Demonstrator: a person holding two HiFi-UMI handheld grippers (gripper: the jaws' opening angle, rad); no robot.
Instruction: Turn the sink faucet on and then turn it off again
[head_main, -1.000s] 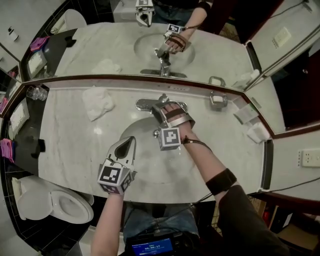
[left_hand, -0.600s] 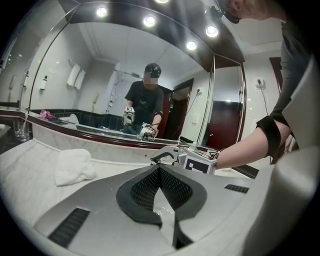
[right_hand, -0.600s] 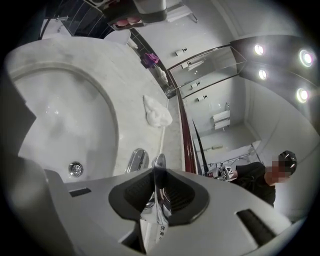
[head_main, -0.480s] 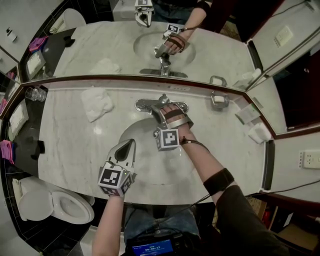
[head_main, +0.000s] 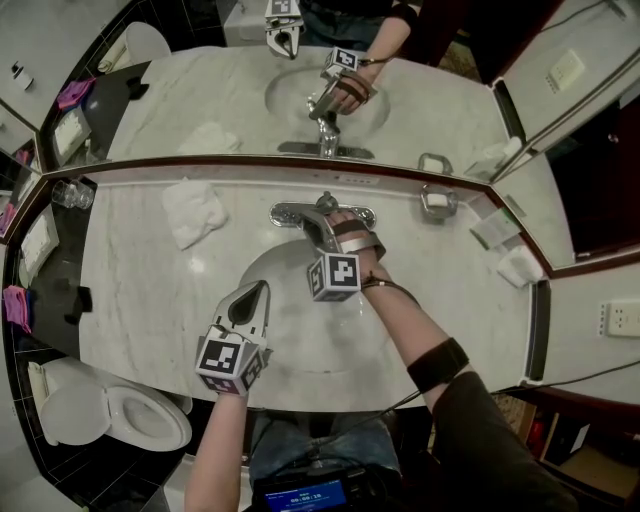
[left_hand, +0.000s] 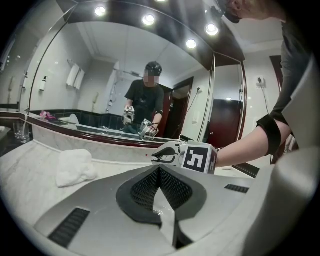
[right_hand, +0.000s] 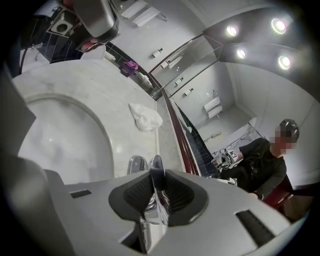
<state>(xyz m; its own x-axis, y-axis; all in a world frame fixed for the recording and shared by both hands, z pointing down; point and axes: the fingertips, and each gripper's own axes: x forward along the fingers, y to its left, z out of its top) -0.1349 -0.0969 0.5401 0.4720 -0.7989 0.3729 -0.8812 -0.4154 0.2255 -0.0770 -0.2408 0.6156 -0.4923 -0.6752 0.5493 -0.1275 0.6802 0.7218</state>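
Note:
A chrome faucet stands at the back of the oval sink. My right gripper reaches over the basin to it. In the right gripper view the faucet's upright lever sits between the black pads of the right gripper; its jaws have just been closing and now press on the lever. My left gripper hovers over the basin's left front rim, shut with nothing in it. In the left gripper view the left gripper has its jaws meeting, and the right gripper shows ahead.
A crumpled white towel lies on the marble counter left of the faucet. A soap dish stands right of it and a glass at the far left. A mirror rises behind the counter. A toilet is below left.
The right gripper has rolled a little at the faucet, and its marker cube has shifted slightly left. The left gripper has kept still.

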